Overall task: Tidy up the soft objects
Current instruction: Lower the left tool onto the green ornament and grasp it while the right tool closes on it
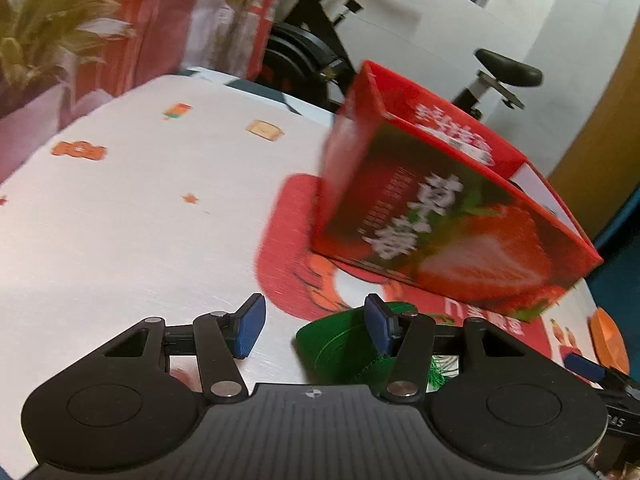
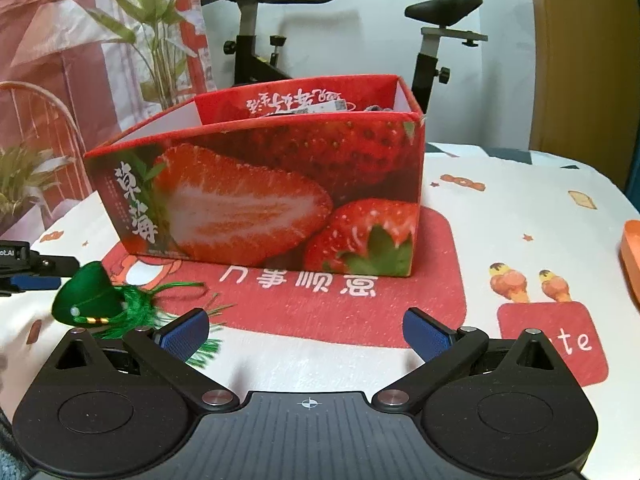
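Note:
A green stuffed sachet (image 1: pixel 340 348) with a green tassel lies on the tablecloth. In the left wrist view my left gripper (image 1: pixel 314 330) is low over it. The sachet sits partly between the blue pads, against the right-hand one, with a bare gap to the left-hand one, so the gripper is open. The right wrist view shows the sachet (image 2: pixel 86 296) at lower left. My right gripper (image 2: pixel 306 334) is open with nothing between its fingers. It faces the red strawberry-printed box (image 2: pixel 260 200), which is open at the top and holds a few items. That box (image 1: pixel 440 220) stands beyond the sachet.
A white tablecloth (image 1: pixel 140 220) with cartoon prints and a red patch covers the table. An orange object (image 2: pixel 632 260) lies at the right edge. An exercise bike (image 2: pixel 256 52) and a potted plant (image 2: pixel 160 40) stand behind the table.

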The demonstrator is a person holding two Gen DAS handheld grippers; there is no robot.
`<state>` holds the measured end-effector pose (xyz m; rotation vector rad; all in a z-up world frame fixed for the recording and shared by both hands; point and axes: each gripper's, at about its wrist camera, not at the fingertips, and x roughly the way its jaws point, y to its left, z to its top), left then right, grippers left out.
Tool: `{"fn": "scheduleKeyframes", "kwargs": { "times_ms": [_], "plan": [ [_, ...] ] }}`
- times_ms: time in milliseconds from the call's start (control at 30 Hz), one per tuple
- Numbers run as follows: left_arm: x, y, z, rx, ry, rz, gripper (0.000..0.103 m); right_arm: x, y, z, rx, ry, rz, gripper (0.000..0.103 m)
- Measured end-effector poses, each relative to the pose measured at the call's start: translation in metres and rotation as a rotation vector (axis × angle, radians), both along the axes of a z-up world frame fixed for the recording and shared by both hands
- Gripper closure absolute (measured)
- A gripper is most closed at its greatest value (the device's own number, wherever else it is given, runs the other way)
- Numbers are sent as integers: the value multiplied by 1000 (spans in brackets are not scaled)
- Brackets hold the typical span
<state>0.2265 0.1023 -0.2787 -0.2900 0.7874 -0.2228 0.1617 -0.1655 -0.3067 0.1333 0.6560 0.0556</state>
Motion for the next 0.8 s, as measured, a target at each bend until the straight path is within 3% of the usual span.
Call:
{"fn": "scheduleKeyframes", "kwargs": {
  "times_ms": [267, 433, 633, 800],
  "plan": [
    [-3, -41, -10, -63, 26, -100, 46, -1, 2, -3, 12, 15, 28, 2],
    [-7, -69, -13, -95, 40, -194, 46, -5, 8, 0, 22, 4, 86, 11],
    [-16, -72, -10, -156, 58, -222, 47, -8, 21, -2, 24, 15, 155, 17],
    [-18, -68, -17, -218, 90, -213, 49, -11, 38, -1, -14, 7, 240, 29]
  ]
}}
